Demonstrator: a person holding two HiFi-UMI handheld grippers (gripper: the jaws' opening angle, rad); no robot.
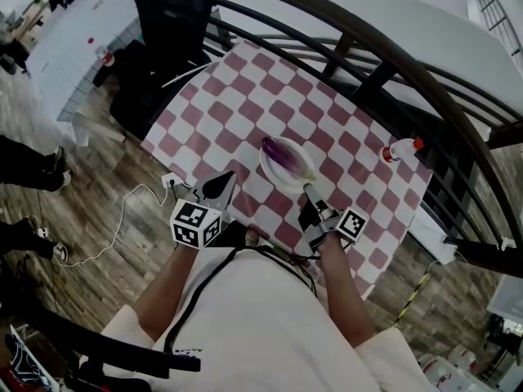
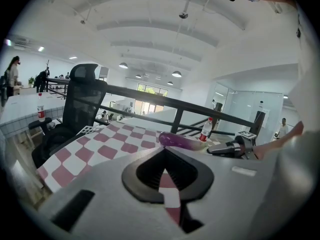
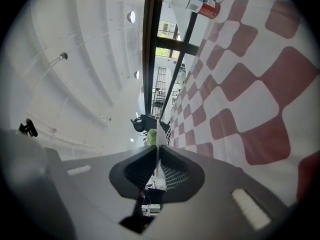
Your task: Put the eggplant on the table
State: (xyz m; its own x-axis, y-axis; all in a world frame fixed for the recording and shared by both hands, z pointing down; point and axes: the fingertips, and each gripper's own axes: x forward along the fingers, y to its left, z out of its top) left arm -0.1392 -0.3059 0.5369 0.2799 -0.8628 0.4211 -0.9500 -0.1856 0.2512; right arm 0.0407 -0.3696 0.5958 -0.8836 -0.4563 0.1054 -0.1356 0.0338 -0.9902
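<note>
Left hand-held gripper (image 1: pixel 221 184) was pressed together, empty, at the near edge of the red-and-white checked tabletop (image 1: pixel 245 96). Right hand-held gripper (image 1: pixel 312 196) pinched the rim of the round white plate (image 1: pixel 298 174). The glossy, smooth-skinned, elongated purple eggplant (image 1: pixel 282 153) lay on that plate. Transfer to tabletop judged not yet done.

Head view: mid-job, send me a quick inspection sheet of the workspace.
Surface: red-and-white checkered table.
Job's things: eggplant lies on the white plate, not yet on the table.
Clutter: bottle near the table's right edge.
Grippers: left gripper shut, empty, beside the plate; right gripper shut on the plate's rim.
Cables: white cable on the floor, left of the table.
Surroundings: dark railing, office chair.
</note>
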